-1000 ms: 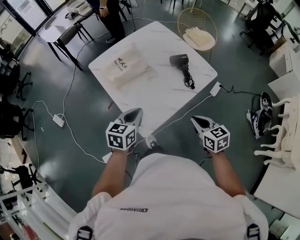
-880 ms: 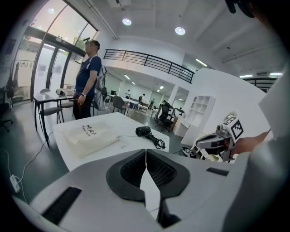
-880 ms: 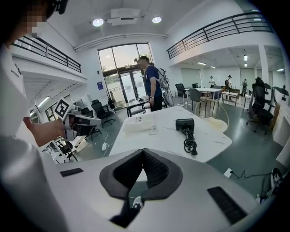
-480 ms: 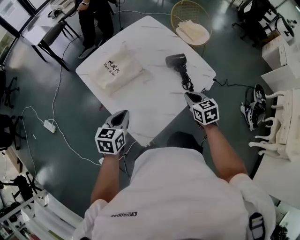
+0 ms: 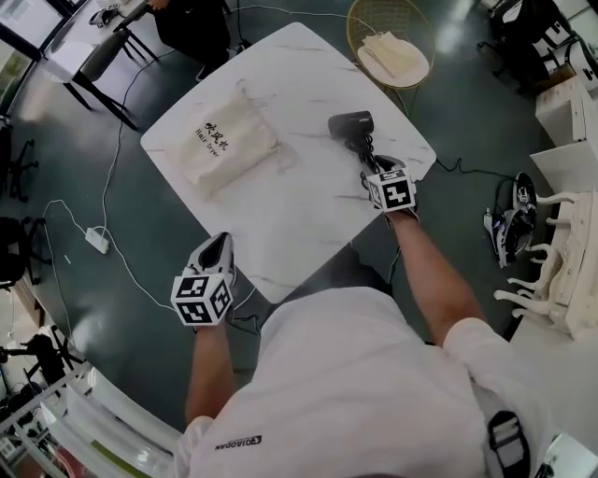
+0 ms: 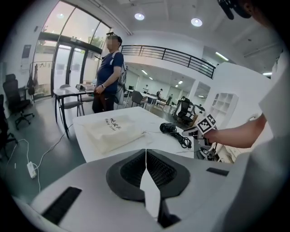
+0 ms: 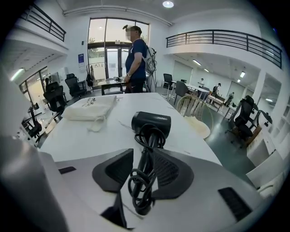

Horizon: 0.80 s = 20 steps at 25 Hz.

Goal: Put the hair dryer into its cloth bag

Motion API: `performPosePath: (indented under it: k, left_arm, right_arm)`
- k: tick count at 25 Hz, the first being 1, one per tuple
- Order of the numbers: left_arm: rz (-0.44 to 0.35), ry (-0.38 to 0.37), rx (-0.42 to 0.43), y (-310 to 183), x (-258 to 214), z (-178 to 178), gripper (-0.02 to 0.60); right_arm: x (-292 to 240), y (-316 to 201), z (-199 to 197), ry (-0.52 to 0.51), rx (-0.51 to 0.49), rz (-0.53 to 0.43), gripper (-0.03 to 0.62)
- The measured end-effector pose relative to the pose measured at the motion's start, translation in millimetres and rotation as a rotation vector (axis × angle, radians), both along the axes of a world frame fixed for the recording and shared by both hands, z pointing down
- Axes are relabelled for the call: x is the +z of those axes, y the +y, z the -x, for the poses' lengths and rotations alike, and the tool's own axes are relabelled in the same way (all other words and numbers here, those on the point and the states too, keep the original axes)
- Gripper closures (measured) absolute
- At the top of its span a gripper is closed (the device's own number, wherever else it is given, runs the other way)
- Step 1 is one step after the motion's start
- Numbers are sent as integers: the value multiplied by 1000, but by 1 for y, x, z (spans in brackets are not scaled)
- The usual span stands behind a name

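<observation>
On the white marbled table (image 5: 299, 210) the black dryer (image 5: 350, 123) lies on its side near the right-hand edge. Its body is at the far end and its handle points back toward the right gripper (image 5: 374, 168). Its cord (image 7: 139, 192) is wound in a loose bundle around and below the handle.

The right gripper is over that edge of the table, tilted down, and its jaws have just been opening. They stand apart, with the handle and the coiled cord lying between them. The pads flank the handle closely, the right one perhaps brushing it. From this angle they do not seem to press on it, so nothing is grasped.

The cream bag (image 5: 224, 149) lies flat on the far left part of the table, well apart from the dryer. It has dark lettering on its upper face, and its drawstring trails out toward the table's middle.

The left gripper (image 5: 220, 245) hangs just off the table's near left edge, over the dark floor (image 5: 121, 308). It is clenched, its two jaws meeting along one line with nothing between them, and it points toward the bag.

Beyond the table a round wire chair (image 5: 416, 19) holds a pale folded cloth (image 5: 392, 56). A person (image 6: 108, 68) in dark clothes stands at the far side. A power strip (image 5: 96, 240) lies on the floor to the left, with a white lead trailing from it.
</observation>
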<state>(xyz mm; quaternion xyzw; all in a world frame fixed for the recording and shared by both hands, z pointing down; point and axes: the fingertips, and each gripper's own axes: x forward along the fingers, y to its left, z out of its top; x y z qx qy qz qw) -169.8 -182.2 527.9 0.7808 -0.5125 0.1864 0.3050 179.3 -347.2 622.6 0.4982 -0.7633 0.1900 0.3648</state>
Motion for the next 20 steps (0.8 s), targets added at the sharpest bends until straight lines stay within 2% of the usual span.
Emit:
performPosePath:
  k: [3, 9, 15, 20]
  left_arm:
    - [31, -2, -25, -16, 6, -16, 551]
    - [26, -75, 18, -74, 10, -57, 551]
    - [31, -121, 25, -128, 20, -93, 550]
    - [61, -162, -15, -161, 31, -103, 549]
  right_arm:
    - [21, -17, -11, -24, 19, 49, 398]
    - [55, -30, -10, -133, 41, 147, 368]
    - [66, -40, -11, -166, 35, 139, 359]
    - [69, -43, -10, -194, 23, 92, 352]
